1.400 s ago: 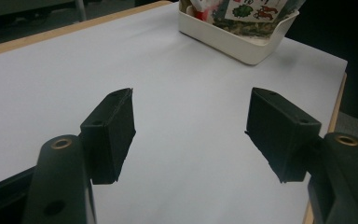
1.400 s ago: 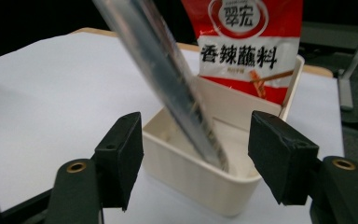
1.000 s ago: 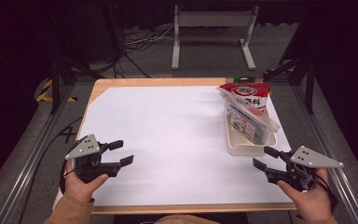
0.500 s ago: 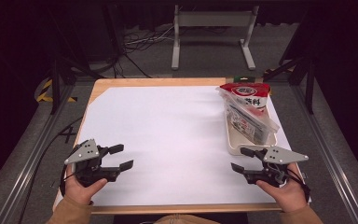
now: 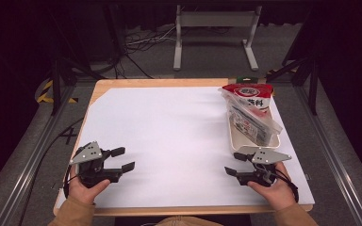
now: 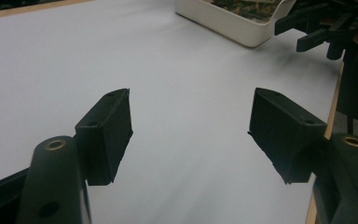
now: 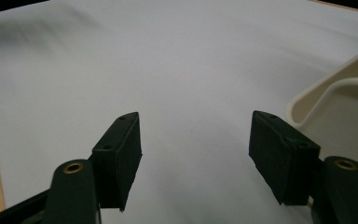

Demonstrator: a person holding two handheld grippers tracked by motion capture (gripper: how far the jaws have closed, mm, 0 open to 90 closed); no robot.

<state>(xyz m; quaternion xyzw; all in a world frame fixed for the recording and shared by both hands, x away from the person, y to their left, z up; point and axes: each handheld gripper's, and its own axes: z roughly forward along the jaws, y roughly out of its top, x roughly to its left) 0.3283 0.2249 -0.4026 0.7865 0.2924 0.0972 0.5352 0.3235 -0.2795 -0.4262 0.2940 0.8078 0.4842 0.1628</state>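
- Just beyond the right gripper, at the bench's far right side: cream tray with a clear packet lying in it and a red-topped pouch at its far end.
- Right gripper held low over the white sheet, fingers spread wide, just been opening, nothing between them, only bare sheet behind.
- To the right of those fingers in the right gripper view: curved cream tray rim, close by, not touching.
- Left gripper near the bench's front left corner, well apart from the tray, fingers likewise parted and empty.
- Ahead of the left fingers in the left gripper view: tray corner at the top, the other gripper just beside it at upper right.
- Both grippers pointing inward across the sheet toward each other, each gripped by a hand coming up from the near edge.
- Neither pair of fingers touching tray, packet or pouch.
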